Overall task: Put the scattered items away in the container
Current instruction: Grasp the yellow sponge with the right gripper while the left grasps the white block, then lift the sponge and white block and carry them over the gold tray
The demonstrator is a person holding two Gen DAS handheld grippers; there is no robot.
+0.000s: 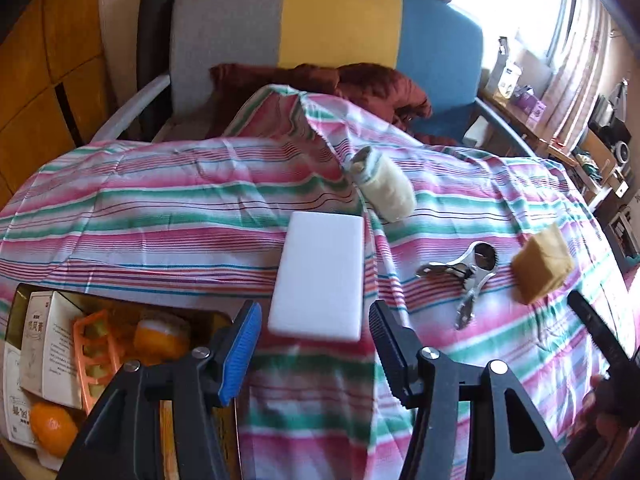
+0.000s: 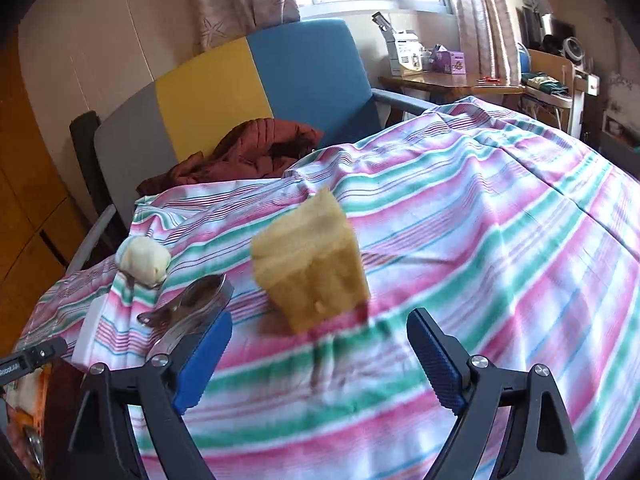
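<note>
A white foam block (image 1: 320, 276) lies flat on the striped cloth (image 1: 160, 208), just ahead of my left gripper (image 1: 314, 316). That gripper is open, and its tips stand to either side of the block's near end without touching it. At the lower left sits the container (image 1: 16, 312), holding small boxes, an orange and a pink tray. A tan sponge (image 2: 312, 264) stands just beyond my right gripper (image 2: 320, 320), which is wide open and empty. A metal clipper tool (image 1: 468, 276) (image 2: 192, 304) and a cream rolled cloth (image 1: 384, 188) (image 2: 146, 260) lie between the block and the sponge.
Behind the cloth-covered surface stands a grey, yellow and blue sofa (image 1: 340, 20) with a maroon garment (image 1: 360, 84) on its seat. A wooden desk (image 2: 448, 80) with boxes sits by the curtained window on the right. Wooden cabinets (image 1: 48, 60) line the left.
</note>
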